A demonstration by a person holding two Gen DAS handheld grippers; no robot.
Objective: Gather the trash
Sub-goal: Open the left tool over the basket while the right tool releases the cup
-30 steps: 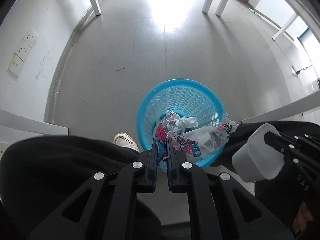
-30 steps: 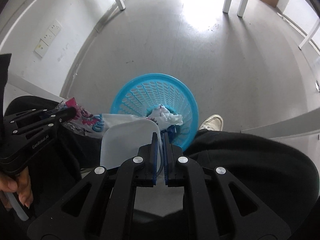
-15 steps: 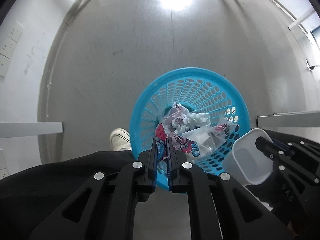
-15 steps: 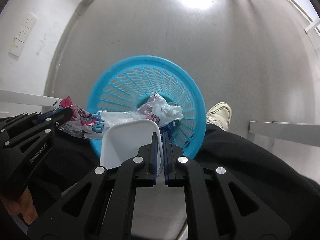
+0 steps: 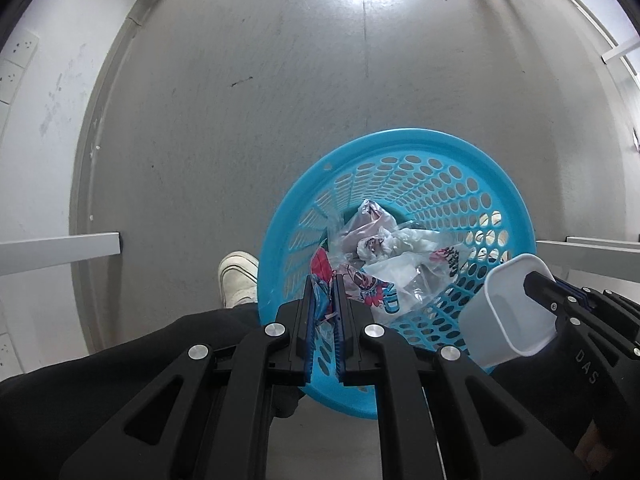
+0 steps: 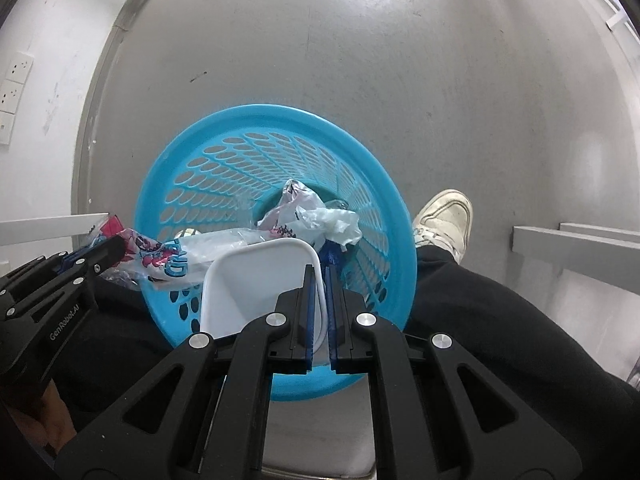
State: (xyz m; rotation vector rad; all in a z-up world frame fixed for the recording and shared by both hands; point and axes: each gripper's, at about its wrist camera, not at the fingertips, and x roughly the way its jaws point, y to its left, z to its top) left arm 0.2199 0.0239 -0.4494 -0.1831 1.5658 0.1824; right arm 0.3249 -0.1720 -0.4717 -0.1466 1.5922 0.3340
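A blue perforated basket [image 5: 400, 148] stands on the grey floor, also in the right wrist view [image 6: 256, 120], with crumpled plastic wrappers [image 5: 380, 236] inside. My left gripper [image 5: 324, 284] is shut on a printed plastic wrapper [image 5: 368, 292] that hangs over the basket's near rim; it also shows in the right wrist view [image 6: 156, 256]. My right gripper [image 6: 319, 276] is shut on the wall of a white plastic container [image 6: 256, 280], held over the basket's near edge; it also shows in the left wrist view [image 5: 508, 312].
The person's white shoe [image 5: 238, 280] stands left of the basket, and the other shoe [image 6: 444, 220] right of it. White table legs [image 5: 60, 250] flank both sides. A white wall with sockets [image 6: 12, 92] runs along the left.
Both grippers have moved forward and down toward the basket, which now looks larger and closer. Each still holds its item.
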